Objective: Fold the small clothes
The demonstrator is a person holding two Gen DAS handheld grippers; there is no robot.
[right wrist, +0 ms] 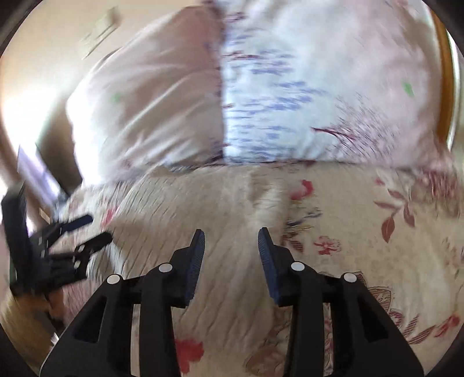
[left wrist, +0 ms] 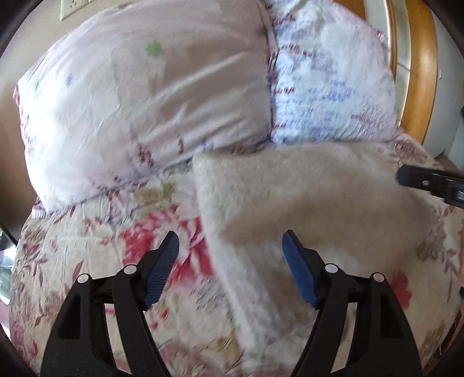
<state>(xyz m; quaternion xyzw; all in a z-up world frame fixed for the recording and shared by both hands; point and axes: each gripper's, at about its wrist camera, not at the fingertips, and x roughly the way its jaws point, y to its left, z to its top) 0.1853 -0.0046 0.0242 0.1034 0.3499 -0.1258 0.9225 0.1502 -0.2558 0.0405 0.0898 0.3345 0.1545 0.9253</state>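
A cream fuzzy garment (left wrist: 290,200) lies flat on the floral bedspread (left wrist: 87,261), its far edge against the pillows. My left gripper (left wrist: 230,243) is open and empty, hovering over the garment's left edge. The right gripper's body (left wrist: 429,181) enters at the right edge of the left wrist view. In the right wrist view the garment (right wrist: 203,208) spreads below my right gripper (right wrist: 231,240), which is open and empty above it. The left gripper (right wrist: 92,229) shows at the far left, open, over the garment's left side. Both views are motion-blurred.
Two pale pillows (left wrist: 145,101) (left wrist: 327,87) lie behind the garment against a wooden headboard (left wrist: 420,63). A wall outlet (left wrist: 72,5) is at top left. The bedspread (right wrist: 377,232) extends right of the garment.
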